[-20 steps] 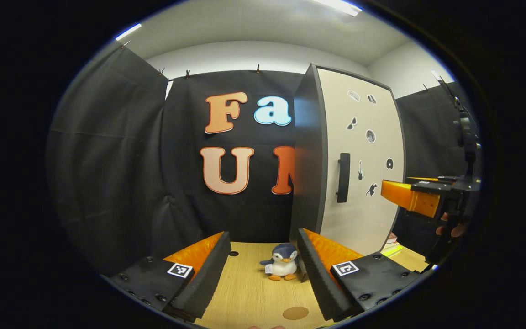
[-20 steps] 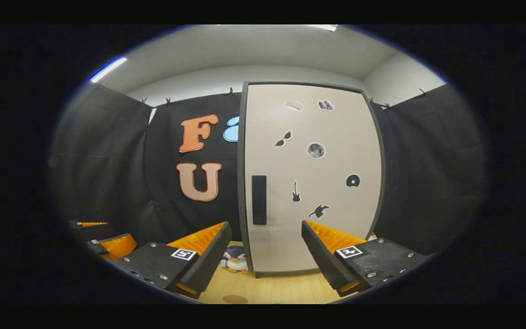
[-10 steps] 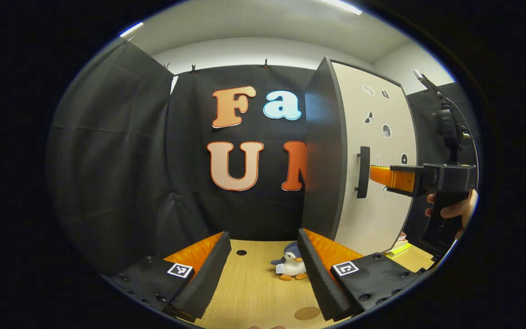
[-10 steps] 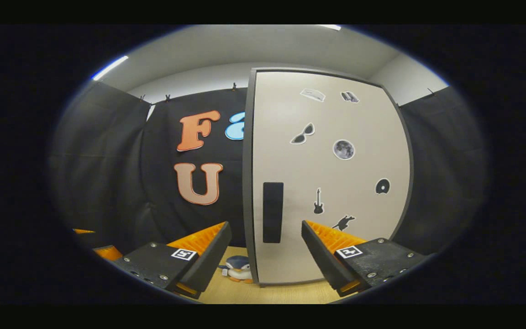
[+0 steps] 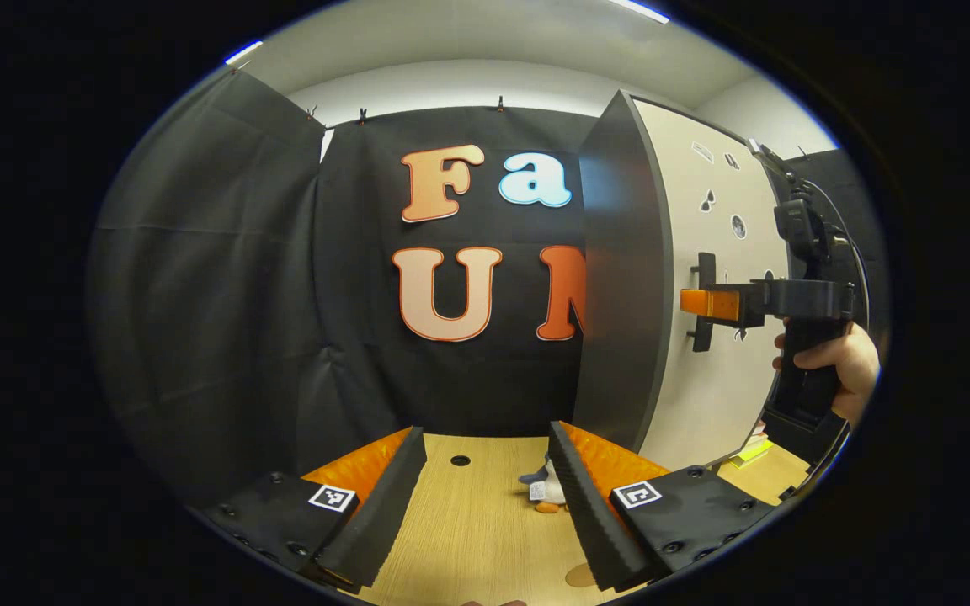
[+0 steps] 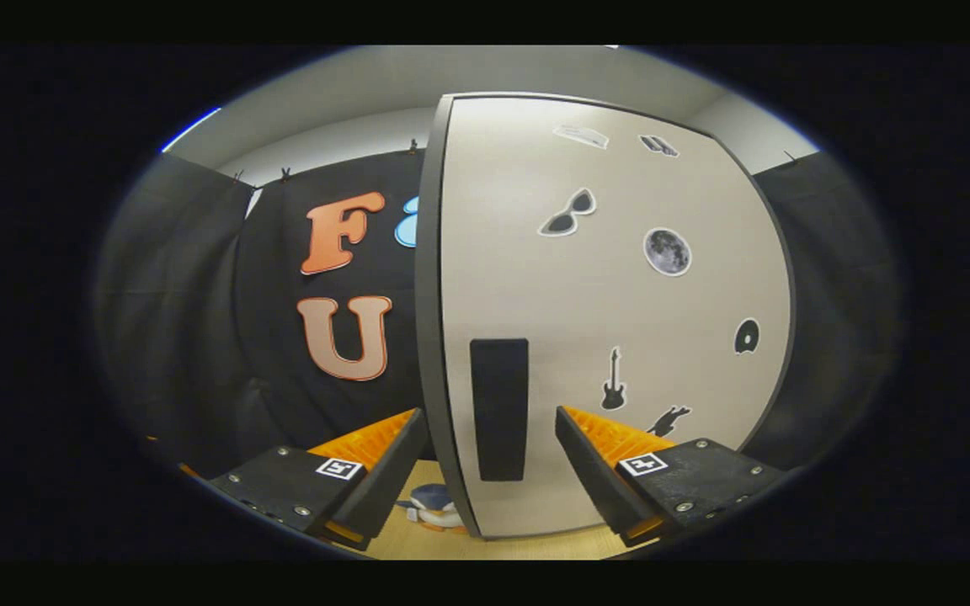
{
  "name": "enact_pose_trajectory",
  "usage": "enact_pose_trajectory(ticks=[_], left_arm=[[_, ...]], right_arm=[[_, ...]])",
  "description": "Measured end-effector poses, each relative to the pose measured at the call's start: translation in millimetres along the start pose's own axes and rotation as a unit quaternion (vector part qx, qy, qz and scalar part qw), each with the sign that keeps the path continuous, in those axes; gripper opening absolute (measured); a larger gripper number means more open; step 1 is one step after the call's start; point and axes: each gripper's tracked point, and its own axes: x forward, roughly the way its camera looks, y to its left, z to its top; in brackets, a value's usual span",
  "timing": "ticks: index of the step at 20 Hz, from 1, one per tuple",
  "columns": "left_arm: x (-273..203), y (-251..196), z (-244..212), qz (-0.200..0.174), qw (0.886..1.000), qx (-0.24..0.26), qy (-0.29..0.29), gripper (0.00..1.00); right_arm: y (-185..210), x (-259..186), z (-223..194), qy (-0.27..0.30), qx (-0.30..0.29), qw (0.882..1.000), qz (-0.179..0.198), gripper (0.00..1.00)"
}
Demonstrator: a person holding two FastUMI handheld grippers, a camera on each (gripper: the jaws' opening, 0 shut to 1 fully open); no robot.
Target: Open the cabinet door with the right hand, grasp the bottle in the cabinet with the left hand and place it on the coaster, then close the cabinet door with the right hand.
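Right gripper view: the right gripper (image 6: 485, 459) has its fingers spread wide, empty, the black door handle (image 6: 499, 409) between them, untouched. The cabinet door (image 6: 620, 286) is closed. Left gripper view: the left gripper (image 5: 485, 497), wide open and empty, hovers over the wooden table (image 5: 472, 539) beside a penguin toy (image 5: 540, 492).

Pale cabinet door (image 6: 611, 311) shut, dark handle (image 6: 499, 409)
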Motion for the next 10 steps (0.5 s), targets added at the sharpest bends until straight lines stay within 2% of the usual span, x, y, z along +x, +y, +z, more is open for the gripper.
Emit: enact_pose_trajectory(ticks=[3, 5, 9, 10], left_arm=[[5, 3, -1, 0.000, 1.000, 0.002, 0.002, 0.95], [7, 4, -2, -0.001, 1.000, 0.002, 0.003, 0.95], [10, 4, -5, 0.000, 1.000, 0.003, 0.005, 0.95], [10, 4, -6, -0.001, 1.000, 0.001, 0.007, 0.95]], right_arm=[[-4, 10, -3, 0.004, 0.001, 1.000, -0.009, 0.90], [-5, 15, -5, 0.006, 0.003, 1.000, -0.014, 0.82], [-11, 15, -10, 0.007, -0.012, 0.999, -0.029, 0.60], [-7, 11, -9, 0.005, -0.005, 1.000, -0.022, 0.47]])
